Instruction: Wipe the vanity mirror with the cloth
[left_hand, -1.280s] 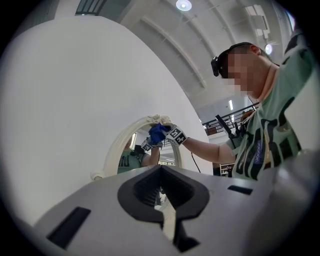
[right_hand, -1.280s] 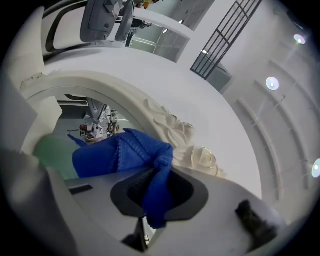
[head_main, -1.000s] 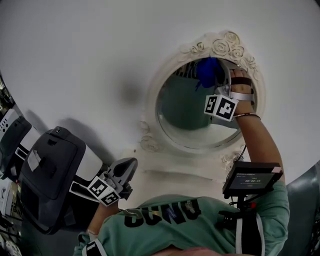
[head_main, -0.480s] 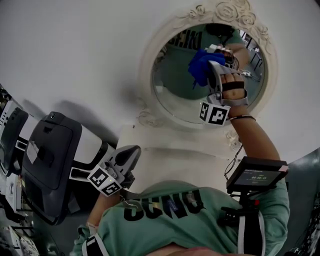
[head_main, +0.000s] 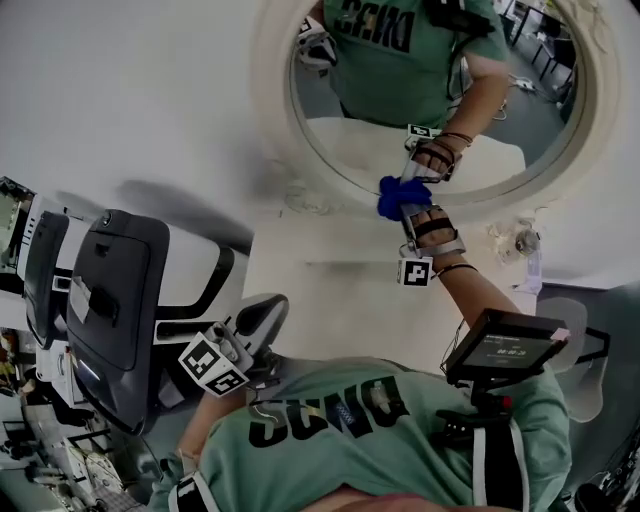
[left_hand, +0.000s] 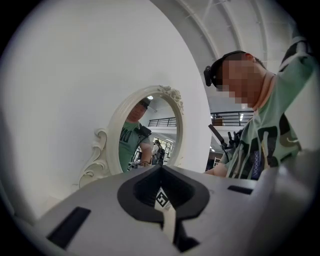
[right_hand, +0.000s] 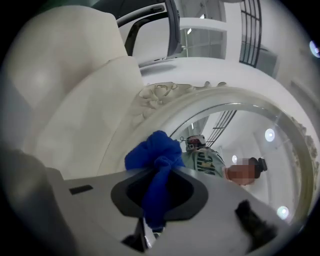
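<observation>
The right gripper (head_main: 408, 208) is clenched on the blue cloth (head_main: 400, 193). In the right gripper view the cloth (right_hand: 152, 152) is pinched between the jaws, with a bunched wad poking out past the tips and a tail hanging back into the jaw hollow. The wad sits straight ahead of the tips at the lower part of the vanity mirror (head_main: 440, 110), close to the ornate white frame (right_hand: 165, 97). Whether it actually touches the glass, can't tell from either view. From this tool the glass (right_hand: 240, 145) opens ahead and to the right, and the frame curls just beyond the wad on the left. The left gripper (head_main: 262, 312) hangs well back from the mirror, low by the person's torso, with its jaws pressed together (left_hand: 161, 167) and nothing between them. A black and white machine (head_main: 110, 300) is just beside it. Step in hand, my read: wiping along the bottom edge of the glass. To do it well, lean in so the soft wad meets the glass, not the hard jaw tips. Grip firmly so the cloth doesn't slide out. Follow the curve of the rim, then overlap strokes into the glass ahead. Stay off the relief scrollwork, where the cloth could snag. The wad is small, so it probably needs many overlapping passes. The left tool isn't needed here.
</observation>
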